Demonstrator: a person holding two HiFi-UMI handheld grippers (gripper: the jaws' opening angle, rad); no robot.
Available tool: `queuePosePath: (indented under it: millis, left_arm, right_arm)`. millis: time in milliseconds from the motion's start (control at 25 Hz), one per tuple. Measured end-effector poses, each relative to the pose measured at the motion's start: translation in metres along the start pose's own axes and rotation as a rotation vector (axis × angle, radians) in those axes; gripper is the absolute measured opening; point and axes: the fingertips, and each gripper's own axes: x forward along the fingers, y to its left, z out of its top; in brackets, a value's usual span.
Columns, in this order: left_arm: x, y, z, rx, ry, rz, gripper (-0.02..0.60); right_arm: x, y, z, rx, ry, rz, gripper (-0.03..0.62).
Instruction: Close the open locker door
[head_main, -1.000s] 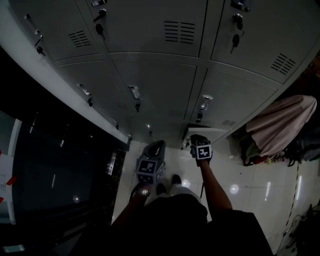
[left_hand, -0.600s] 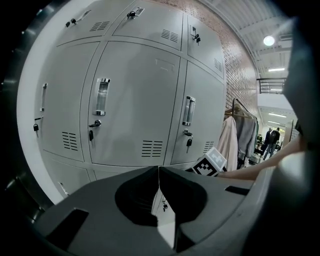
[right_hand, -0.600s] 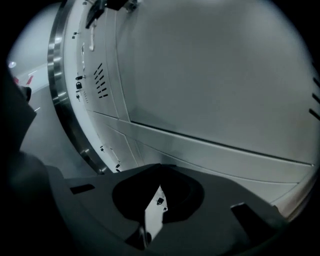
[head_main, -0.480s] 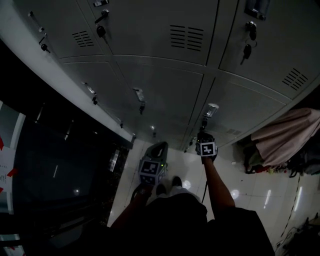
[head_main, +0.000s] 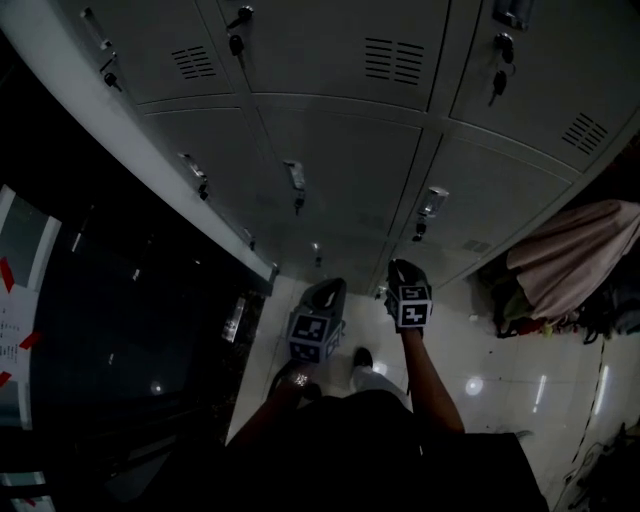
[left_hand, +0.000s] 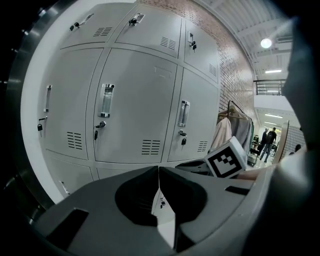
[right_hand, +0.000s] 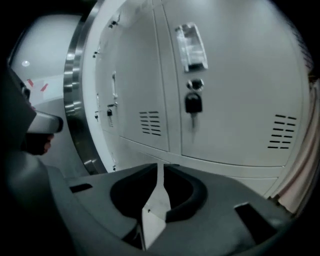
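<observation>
Grey steel locker door (head_main: 447, 268) sits closed and flush in the bottom row, as far as we can see; our right gripper (right_hand: 160, 167) hangs just before it, jaws narrowly apart and opening, nothing between them; our left gripper (left_hand: 158, 171) waits alongside, jaws pressed together, empty

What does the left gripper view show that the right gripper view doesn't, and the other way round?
Only the left gripper view: clothes on a rack, distant people, ceiling lights, a marker cube. Only the right gripper view: one locker door close up, key hanging in its lock, and red marks far left. Both: grey vented lockers, plus that gripper's own jaws with nothing between: left gripper jaws together, right gripper jaws opening.
</observation>
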Motion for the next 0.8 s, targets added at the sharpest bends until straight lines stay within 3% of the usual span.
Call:
queuePosePath:
  millis: [200, 240, 400, 640, 800]
  left_arm:
    - [-0.042, -0.015, -0.003, 0.021, -0.028, -0.105, 0.003]
    - [-0.054, -0.016, -0.006, 0.022, -0.029, -0.119, 0.003]
    - [-0.100, -0.017, -0.023, 0.030, -0.013, -0.135, 0.003]
    - [-0.130, -0.035, -0.025, 0.023, -0.026, -0.169, 0.003]
    - [-0.133, -0.050, -0.017, 0.038, -0.036, -0.167, 0.003]
  right_arm:
    - [-0.068, 0.087, 0.011, 0.097, -0.114, -0.002, 0.046]
    - [-0.080, 0.103, 0.008, 0.123, -0.123, -0.006, 0.070]
    - [-0.130, 0.160, -0.011, 0.171, -0.129, -0.056, 0.091]
    - [-0.193, 0.192, -0.006, 0.178, -0.208, -0.140, 0.091]
    - [-0.208, 0.200, -0.008, 0.136, -0.219, -0.150, 0.080]
